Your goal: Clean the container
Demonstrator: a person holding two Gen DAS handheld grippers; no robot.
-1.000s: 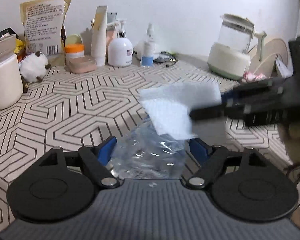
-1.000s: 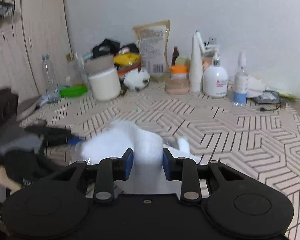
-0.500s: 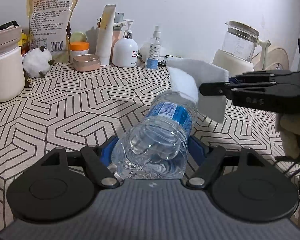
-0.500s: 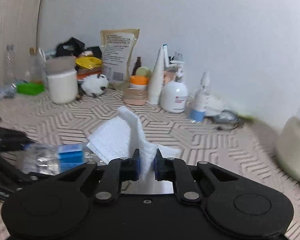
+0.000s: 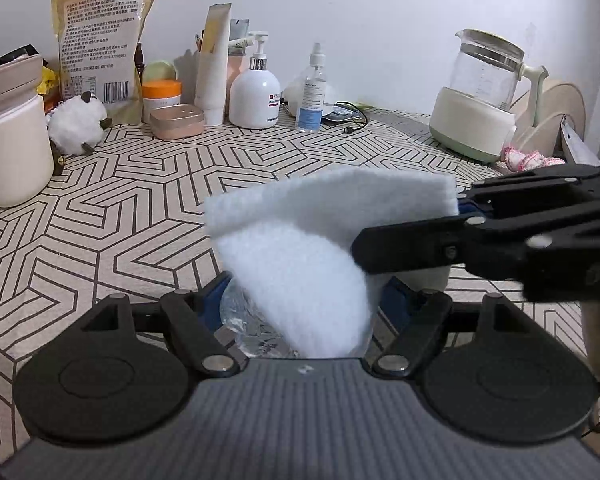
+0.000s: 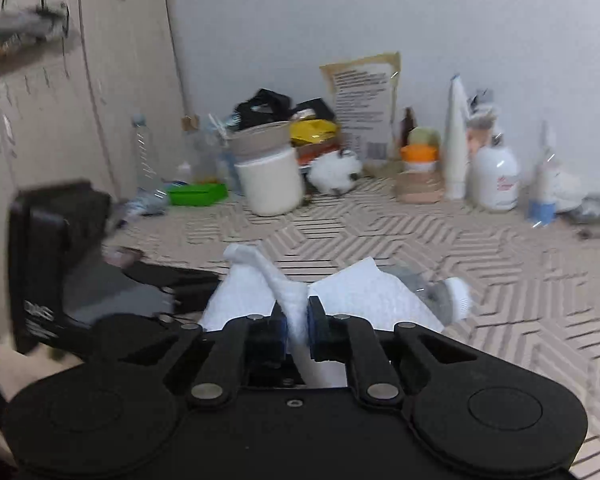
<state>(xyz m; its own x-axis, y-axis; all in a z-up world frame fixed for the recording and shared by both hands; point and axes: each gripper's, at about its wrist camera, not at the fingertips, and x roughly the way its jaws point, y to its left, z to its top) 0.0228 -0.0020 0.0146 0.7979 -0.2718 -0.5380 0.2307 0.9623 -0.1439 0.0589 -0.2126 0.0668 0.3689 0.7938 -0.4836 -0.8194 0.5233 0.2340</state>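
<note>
- The left claw (image 5: 300,300) pinched a clear, crinkled plastic bottle (image 5: 252,324) near its base, above the worktop (image 5: 120,200) with its printed zigzag lines.
- The right claw (image 6: 297,322) was pressed together on a fold of soft, fuzzy white cloth (image 5: 300,256), reaching in from the right.
- The cloth draped over the bottle, whose ribbed white cap (image 6: 458,298) poked out to the right.

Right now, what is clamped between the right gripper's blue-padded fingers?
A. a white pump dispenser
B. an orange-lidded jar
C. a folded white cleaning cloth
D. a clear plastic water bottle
C: in the right wrist view the right gripper pinches the folded white cleaning cloth, draped over the clear plastic water bottle that the left gripper holds.
</note>
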